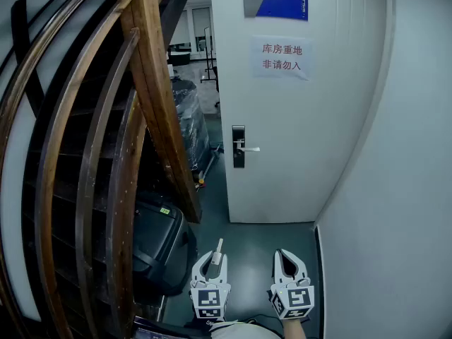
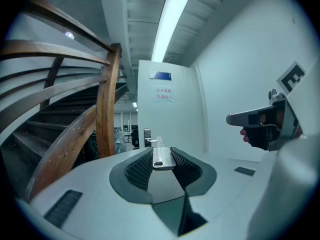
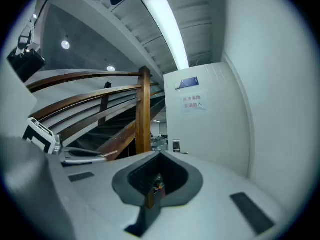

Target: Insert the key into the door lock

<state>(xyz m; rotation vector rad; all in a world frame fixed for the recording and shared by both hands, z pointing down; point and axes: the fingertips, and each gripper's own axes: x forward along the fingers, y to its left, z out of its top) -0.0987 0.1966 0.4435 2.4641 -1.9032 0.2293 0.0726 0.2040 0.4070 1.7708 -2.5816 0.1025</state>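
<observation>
The white door (image 1: 304,140) stands ahead, with its dark lock plate and silver handle (image 1: 239,147) at its left edge. The lock also shows small and far off as the lock (image 2: 147,136) and the lock (image 3: 176,145). My left gripper (image 1: 214,257) is low in the head view, shut on a flat silver key (image 1: 217,248) that points toward the door. The key (image 2: 162,157) lies pinched between the ribbed pads. My right gripper (image 1: 289,257) hangs beside it, level, its jaws shut with nothing in them (image 3: 160,155).
A curved wooden stair railing (image 1: 152,97) fills the left side. A black wrapped case (image 1: 159,242) sits at its foot. A white wall (image 1: 402,217) closes the right, leaving a narrow floor strip (image 1: 261,239) up to the door. A paper sign (image 1: 280,56) hangs on the door.
</observation>
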